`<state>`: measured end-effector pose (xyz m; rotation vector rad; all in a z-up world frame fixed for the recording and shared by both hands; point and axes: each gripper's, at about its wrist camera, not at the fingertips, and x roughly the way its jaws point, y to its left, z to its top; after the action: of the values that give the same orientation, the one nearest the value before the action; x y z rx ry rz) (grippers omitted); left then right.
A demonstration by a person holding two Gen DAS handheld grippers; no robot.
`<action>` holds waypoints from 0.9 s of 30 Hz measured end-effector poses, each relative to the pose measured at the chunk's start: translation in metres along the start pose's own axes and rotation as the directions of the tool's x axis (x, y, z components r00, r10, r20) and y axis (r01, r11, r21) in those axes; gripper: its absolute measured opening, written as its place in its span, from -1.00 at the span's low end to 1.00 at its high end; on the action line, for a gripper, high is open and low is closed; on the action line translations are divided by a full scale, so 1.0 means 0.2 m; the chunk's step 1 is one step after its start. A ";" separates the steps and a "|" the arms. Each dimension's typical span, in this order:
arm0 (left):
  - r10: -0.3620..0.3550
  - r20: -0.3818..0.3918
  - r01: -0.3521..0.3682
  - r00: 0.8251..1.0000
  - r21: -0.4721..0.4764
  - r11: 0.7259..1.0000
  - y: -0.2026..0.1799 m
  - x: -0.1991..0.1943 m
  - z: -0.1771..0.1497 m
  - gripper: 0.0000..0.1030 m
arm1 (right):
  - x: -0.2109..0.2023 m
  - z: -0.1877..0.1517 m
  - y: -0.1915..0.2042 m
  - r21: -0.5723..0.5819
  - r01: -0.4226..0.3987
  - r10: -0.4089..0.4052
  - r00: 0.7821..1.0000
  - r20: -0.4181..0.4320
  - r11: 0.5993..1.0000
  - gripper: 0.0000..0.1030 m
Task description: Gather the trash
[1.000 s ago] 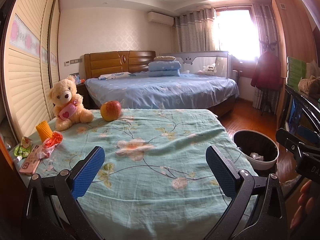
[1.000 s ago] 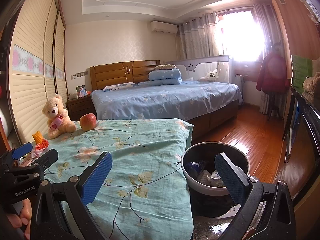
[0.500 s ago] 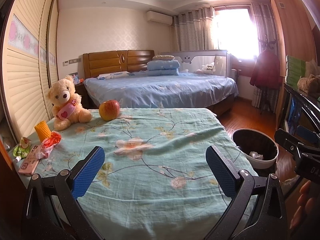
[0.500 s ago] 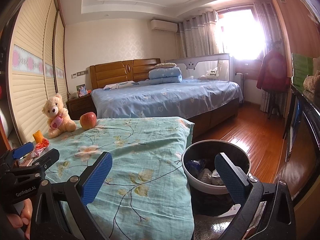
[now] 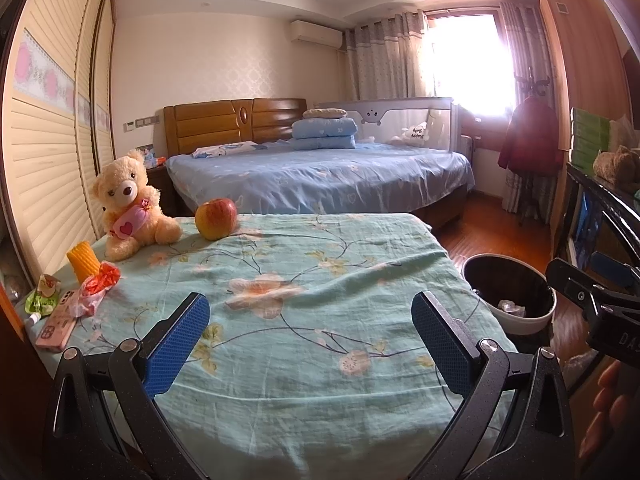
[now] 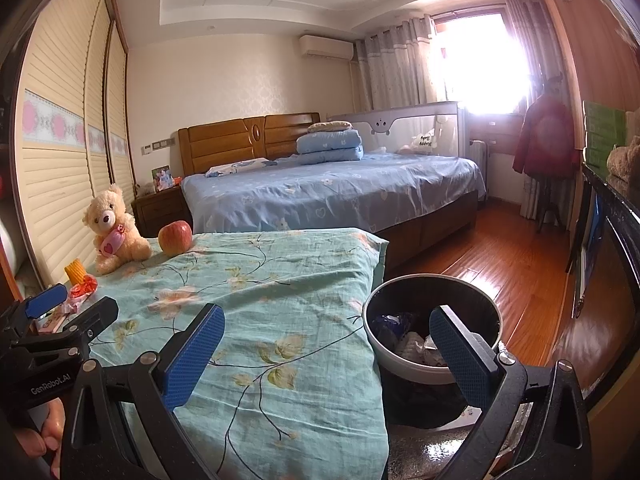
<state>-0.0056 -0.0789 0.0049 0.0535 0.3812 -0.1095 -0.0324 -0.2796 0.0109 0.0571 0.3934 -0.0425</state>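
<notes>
A crumpled red-and-white wrapper (image 5: 95, 293) and a green pouch (image 5: 40, 300) lie at the left edge of the table with the flowered teal cloth (image 5: 320, 280). A round trash bin (image 5: 510, 298) with scraps in it stands on the floor at the table's right side (image 6: 432, 332). My left gripper (image 5: 312, 344) hovers open over the near part of the cloth, holding nothing. My right gripper (image 6: 326, 354) is open and empty, straddling the table's right edge and the bin. The wrapper (image 6: 80, 292) also shows in the right wrist view, behind the left gripper's body.
A pink phone (image 5: 56, 326), a yellow corn cob (image 5: 83, 266), a teddy bear (image 5: 128, 208) and an apple (image 5: 216, 218) sit along the table's left and far side. A bed (image 5: 320, 176) lies beyond. A dark cabinet (image 6: 608, 264) lines the right wall over wooden floor (image 6: 500, 264).
Both views have shifted only slightly; the objects sit a touch lower and the bin a bit nearer in the right wrist view. Both grippers stay open and empty.
</notes>
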 end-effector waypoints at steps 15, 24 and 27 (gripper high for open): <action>-0.001 -0.001 0.001 1.000 -0.001 1.000 0.01 0.00 -0.01 1.00 | 0.00 0.00 0.00 -0.001 -0.001 0.001 1.000 -0.002 1.000 1.00; -0.002 -0.001 0.002 1.000 -0.001 1.000 0.01 0.00 -0.01 1.00 | 0.00 0.00 0.00 -0.002 -0.002 0.002 1.000 -0.005 1.000 1.00; 0.000 -0.002 0.000 1.000 0.000 1.000 0.01 0.00 -0.01 1.00 | 0.00 0.01 0.00 -0.003 -0.003 0.003 1.000 -0.006 1.000 1.00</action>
<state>-0.0065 -0.0758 0.0036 0.0533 0.3832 -0.1099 -0.0310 -0.2788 0.0125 0.0550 0.3992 -0.0392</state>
